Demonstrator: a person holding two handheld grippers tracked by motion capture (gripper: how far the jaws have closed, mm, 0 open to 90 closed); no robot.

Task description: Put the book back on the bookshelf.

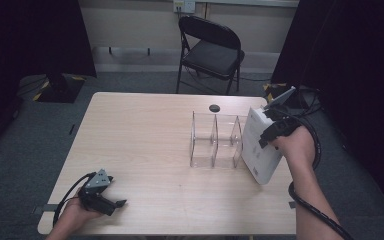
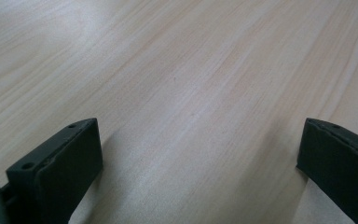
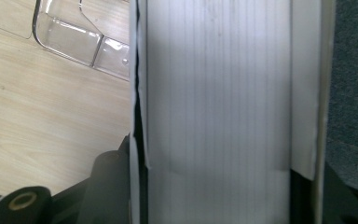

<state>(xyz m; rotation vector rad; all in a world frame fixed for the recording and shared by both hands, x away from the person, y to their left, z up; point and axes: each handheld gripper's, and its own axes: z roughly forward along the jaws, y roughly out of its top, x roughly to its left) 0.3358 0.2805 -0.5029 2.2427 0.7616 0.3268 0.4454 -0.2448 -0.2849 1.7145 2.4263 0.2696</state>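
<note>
Right gripper (image 1: 270,131) raised, clamped on tilted white box (image 1: 261,145) beside clear rack (image 1: 215,140); left gripper (image 1: 111,204) resting level on table (image 1: 140,130), jaws apart.

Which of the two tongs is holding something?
The right tongs, at the table's right edge. They squeeze the thick white book beside the clear rack. The left tongs rest open on the table, holding nothing.

One tabletop (image 1: 145,130) sits in the middle of the frame. On it, right of centre, stands one clear plastic rack (image 1: 216,141) with three upright dividers. One white book (image 1: 261,146) is at the right edge. Two tools are in the frame: the left tool (image 1: 119,203) at lower left, the right tool (image 1: 267,137) at right. One black folding chair (image 1: 211,50) stands at top centre. One small dark disc (image 1: 214,108) lies above the rack.
</note>
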